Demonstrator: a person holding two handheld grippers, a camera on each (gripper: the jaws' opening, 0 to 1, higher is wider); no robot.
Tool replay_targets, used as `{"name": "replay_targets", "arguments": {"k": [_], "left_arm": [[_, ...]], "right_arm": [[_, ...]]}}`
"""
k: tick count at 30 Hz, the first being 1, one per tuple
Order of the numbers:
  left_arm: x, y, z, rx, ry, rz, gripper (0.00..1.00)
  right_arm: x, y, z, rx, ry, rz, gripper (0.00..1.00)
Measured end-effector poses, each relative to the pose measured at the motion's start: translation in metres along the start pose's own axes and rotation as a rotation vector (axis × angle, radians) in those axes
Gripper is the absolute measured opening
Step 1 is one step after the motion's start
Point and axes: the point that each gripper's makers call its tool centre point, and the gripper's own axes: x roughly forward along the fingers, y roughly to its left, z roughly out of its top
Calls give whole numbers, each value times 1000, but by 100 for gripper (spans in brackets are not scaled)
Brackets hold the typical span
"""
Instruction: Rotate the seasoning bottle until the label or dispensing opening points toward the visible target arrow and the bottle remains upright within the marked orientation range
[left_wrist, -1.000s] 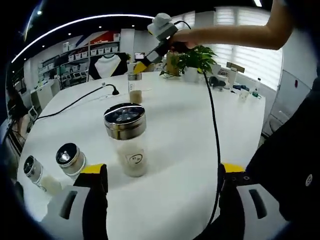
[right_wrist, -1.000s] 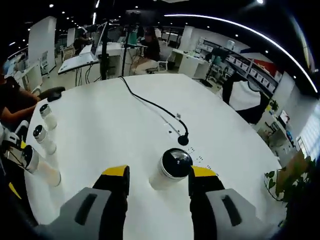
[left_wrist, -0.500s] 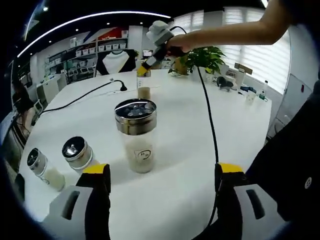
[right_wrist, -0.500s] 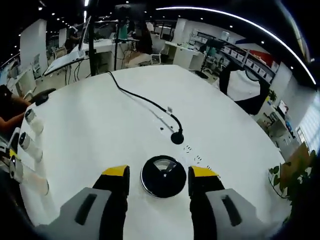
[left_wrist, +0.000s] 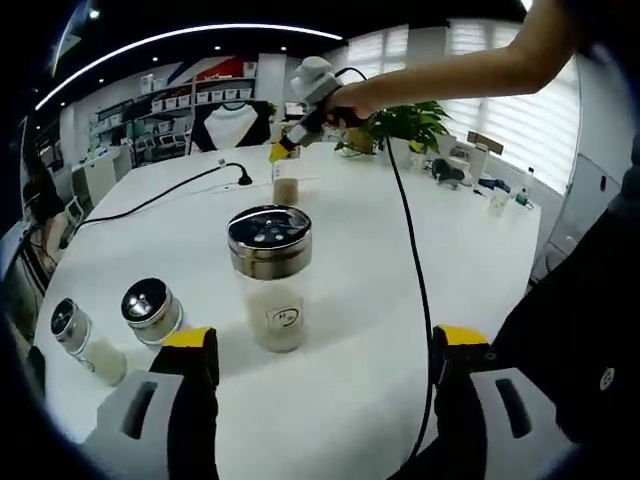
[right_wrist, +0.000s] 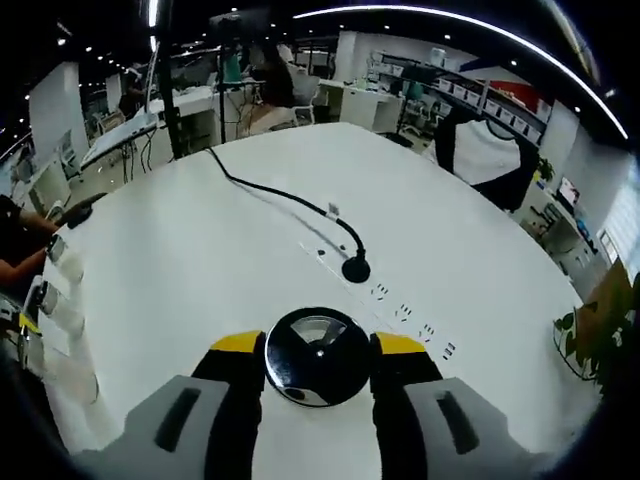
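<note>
A tall seasoning bottle (left_wrist: 268, 280) with a perforated metal lid and pale powder stands upright on the white table (left_wrist: 350, 250), ahead of my left gripper (left_wrist: 325, 345), whose jaws are open and hold nothing. Farther back a hand holds my right gripper (left_wrist: 283, 152) down on top of a small seasoning bottle (left_wrist: 286, 188). In the right gripper view I look straight down on that bottle's black lid (right_wrist: 318, 355). The right gripper (right_wrist: 319, 347) is shut on it, with a yellow-tipped jaw against each side of the lid.
Two small metal-lidded bottles (left_wrist: 147, 312) (left_wrist: 75, 335) stand left of the tall one. A black cable ending in a round puck (right_wrist: 355, 268) crosses the table. A potted plant (left_wrist: 405, 118) stands at the far edge. The right gripper's cord (left_wrist: 420, 280) hangs across the table.
My right gripper has come down over the small bottle and its jaws have closed in against the lid. My left gripper stays open; its view has shifted only slightly.
</note>
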Motion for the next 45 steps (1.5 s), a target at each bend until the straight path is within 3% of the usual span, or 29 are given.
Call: {"name": "replay_targets", "arguments": {"k": [2,12,35,43,45], "left_arm": [[0,-1,6,-23,-34,-10,95],[2,-5,11,18,-23,-35,95],[-10,-28,0,94,3,-147,93],[-2,-44,-2,107,-2,-213,92],[-1,-48,-1,113,-3,-228,92]], "right_arm": [[-7,8,-3,12,0,-4,39],[-23,18,-12,10,4,8,39],[-68,61,-55,-1,0,43,39],[-91,83,-74,-12,3,52,39],[-90,81,-75,-8,2,49,39]]}}
